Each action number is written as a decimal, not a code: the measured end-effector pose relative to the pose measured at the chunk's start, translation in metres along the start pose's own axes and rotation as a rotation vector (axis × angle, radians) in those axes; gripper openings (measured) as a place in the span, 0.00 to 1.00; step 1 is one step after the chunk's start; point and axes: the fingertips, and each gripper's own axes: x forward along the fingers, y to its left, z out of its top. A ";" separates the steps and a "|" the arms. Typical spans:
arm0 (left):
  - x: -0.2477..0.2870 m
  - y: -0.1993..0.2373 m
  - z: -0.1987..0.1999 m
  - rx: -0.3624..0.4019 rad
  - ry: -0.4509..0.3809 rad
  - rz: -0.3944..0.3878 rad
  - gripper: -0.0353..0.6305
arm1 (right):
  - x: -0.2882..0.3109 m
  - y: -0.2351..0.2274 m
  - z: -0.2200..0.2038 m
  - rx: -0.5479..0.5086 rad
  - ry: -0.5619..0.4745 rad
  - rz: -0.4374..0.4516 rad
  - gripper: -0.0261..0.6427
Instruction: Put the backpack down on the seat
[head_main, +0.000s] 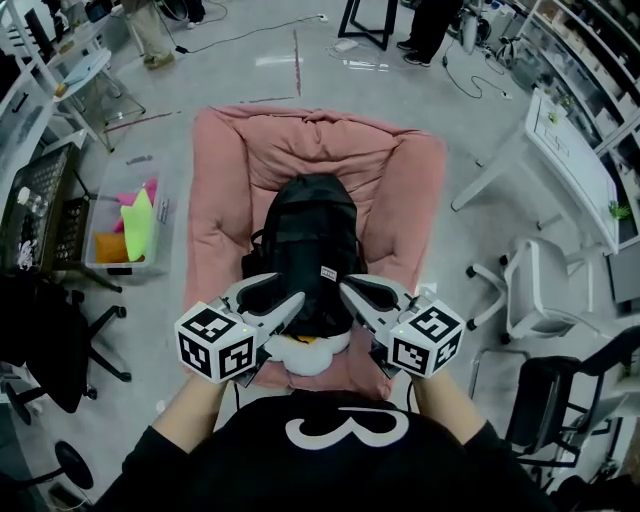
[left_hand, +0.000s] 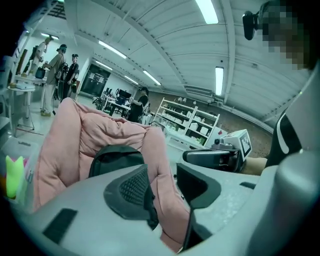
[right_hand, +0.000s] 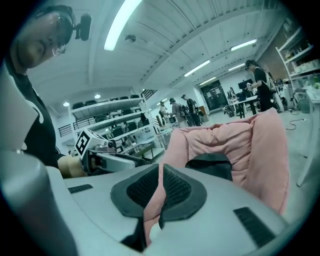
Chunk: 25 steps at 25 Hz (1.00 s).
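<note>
A black backpack (head_main: 305, 240) lies lengthwise in the middle of the pink cushioned seat (head_main: 400, 190). A white plush item (head_main: 310, 358) sticks out at its near end. Both grippers hover over that near end, close to the person's body. My left gripper (head_main: 290, 305) is open, and only the pink seat (left_hand: 90, 130) and the backpack (left_hand: 117, 155) show beyond its gap (left_hand: 162, 172). My right gripper (head_main: 350, 295) has its pads almost together (right_hand: 161, 170) with nothing gripped. The backpack (right_hand: 212, 162) and seat (right_hand: 250, 145) lie ahead of it.
A clear bin (head_main: 130, 225) with coloured items stands left of the seat, with a black office chair (head_main: 50, 340) nearer. White chairs (head_main: 540, 290) and a white table (head_main: 570, 150) are on the right. People stand far back.
</note>
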 end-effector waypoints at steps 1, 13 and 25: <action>-0.005 -0.004 0.004 -0.011 -0.019 0.000 0.29 | -0.003 0.004 0.004 0.002 -0.011 0.009 0.08; -0.047 -0.071 0.043 0.085 -0.101 -0.082 0.06 | -0.044 0.070 0.051 -0.003 -0.094 0.160 0.04; -0.062 -0.084 0.051 0.114 -0.121 -0.055 0.06 | -0.053 0.081 0.057 0.033 -0.139 0.199 0.04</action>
